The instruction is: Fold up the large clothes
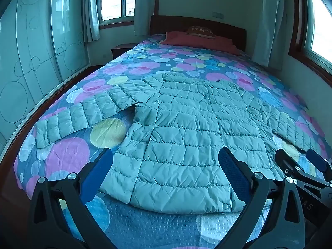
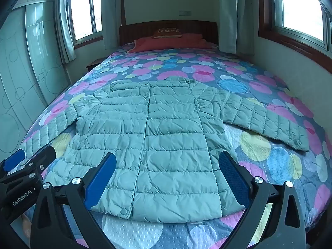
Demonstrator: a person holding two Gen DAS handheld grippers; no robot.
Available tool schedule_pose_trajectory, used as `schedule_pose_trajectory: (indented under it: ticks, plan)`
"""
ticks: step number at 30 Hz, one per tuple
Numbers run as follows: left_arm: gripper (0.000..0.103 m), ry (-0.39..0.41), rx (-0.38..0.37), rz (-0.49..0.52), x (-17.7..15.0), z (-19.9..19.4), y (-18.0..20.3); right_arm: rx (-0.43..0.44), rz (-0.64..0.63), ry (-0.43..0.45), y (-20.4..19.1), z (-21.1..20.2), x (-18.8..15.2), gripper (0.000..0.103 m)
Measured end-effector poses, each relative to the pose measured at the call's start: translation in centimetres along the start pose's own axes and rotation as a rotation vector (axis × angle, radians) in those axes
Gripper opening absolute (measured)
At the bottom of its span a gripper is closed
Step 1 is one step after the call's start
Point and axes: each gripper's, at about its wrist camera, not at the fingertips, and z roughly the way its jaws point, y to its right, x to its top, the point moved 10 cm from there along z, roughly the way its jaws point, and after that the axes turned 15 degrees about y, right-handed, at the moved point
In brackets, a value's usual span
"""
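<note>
A pale green quilted puffer jacket (image 2: 157,137) lies flat, front up and snapped shut, sleeves spread outward.

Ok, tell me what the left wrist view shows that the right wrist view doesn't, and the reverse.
Only the left wrist view: the left gripper head-on with open jaws, and the gap where the sleeve parts from the jacket body.

Only the right wrist view: the right gripper head-on with open jaws, the other sleeve out to its cuff, and the front closure down to the hem.

Both: the quilted jacket spread flat on the dotted bedspread, nothing gripped, the red pillow at the headboard, and the other gripper at the frame edge.
</note>
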Motion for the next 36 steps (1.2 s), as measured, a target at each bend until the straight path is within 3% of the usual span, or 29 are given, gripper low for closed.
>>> schedule_pose_trajectory:
  ticks: [36]
  plan:
    - [0.101,-0.003,0.011,0.012,-0.1,0.1,-1.5,0.0,-0.006,-0.002,-0.4,-0.1,-0.2,0.098]
